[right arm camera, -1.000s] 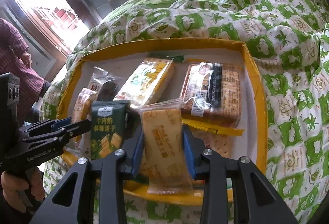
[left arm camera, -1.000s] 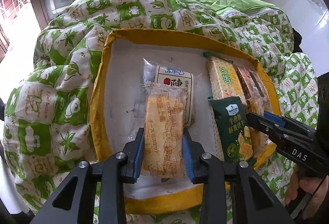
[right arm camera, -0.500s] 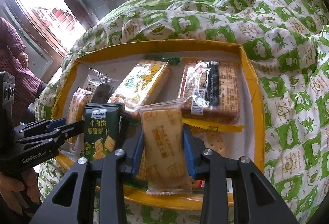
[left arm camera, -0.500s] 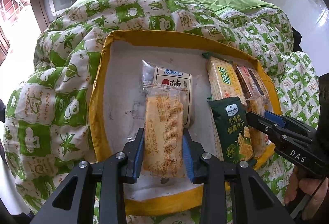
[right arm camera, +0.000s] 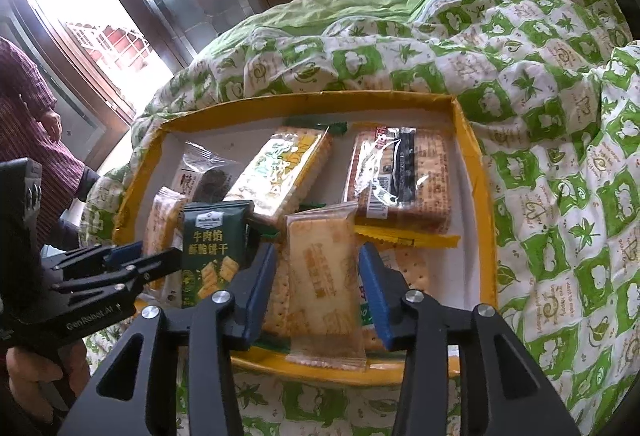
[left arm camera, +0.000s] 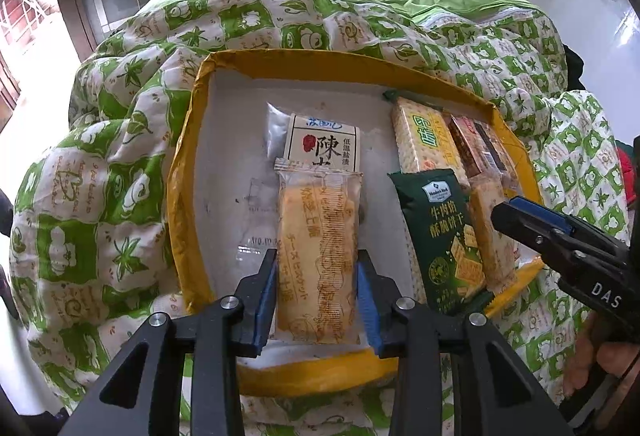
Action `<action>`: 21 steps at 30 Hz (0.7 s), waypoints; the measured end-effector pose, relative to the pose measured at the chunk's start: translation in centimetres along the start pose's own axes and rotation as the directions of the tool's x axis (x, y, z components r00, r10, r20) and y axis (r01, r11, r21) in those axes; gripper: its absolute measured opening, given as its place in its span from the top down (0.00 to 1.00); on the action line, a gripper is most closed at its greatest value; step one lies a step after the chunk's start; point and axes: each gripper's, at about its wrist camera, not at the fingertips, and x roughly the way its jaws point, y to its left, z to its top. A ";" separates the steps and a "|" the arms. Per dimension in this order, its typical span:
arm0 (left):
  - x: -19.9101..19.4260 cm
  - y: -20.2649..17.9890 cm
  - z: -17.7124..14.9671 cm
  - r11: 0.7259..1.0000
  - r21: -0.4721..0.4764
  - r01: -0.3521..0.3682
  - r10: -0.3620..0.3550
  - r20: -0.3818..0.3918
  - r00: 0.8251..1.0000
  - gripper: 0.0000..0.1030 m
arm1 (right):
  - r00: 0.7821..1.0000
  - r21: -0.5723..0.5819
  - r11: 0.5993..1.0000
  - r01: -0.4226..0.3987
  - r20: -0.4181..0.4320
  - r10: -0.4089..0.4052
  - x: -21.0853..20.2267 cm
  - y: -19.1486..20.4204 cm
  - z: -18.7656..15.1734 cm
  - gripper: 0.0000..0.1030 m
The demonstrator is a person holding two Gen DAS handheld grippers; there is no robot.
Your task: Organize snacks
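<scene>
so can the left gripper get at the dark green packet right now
Probably not yet: the left gripper is clamped on a yellow cracker packet, so its jaws are full. The dark green packet lies uncovered just beside it in the yellow tray.

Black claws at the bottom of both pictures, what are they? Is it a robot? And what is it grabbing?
No robot: a person carries both claws, and each claw has a camera looking along its fingers. So one picture comes from the left claw, the other from the right claw. Below them a yellow box sits on a green quilt. Inside lie a green pack and more snacks. The left claw pinches a biscuit pack. The right claw has just been opening: the other pack stands between its pads with a gap beside it, so it is not squeezed.
</scene>
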 end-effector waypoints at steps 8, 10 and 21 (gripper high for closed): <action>-0.8 -0.6 -0.9 0.999 0.016 -0.032 0.032 0.024 0.999 0.52 | 1.000 0.004 1.000 -0.017 0.020 0.017 -1.6 0.1 -0.9 0.52; -1.2 -0.9 -1.1 0.999 0.025 -0.046 0.045 0.032 0.998 0.50 | 0.999 0.009 1.000 -0.022 0.025 0.022 -2.2 0.0 -1.2 0.50; -4.1 -3.2 -3.1 0.996 0.072 -0.057 0.051 0.081 0.995 0.37 | 0.998 -0.013 1.000 -0.001 0.064 0.002 -5.8 0.0 -3.7 0.33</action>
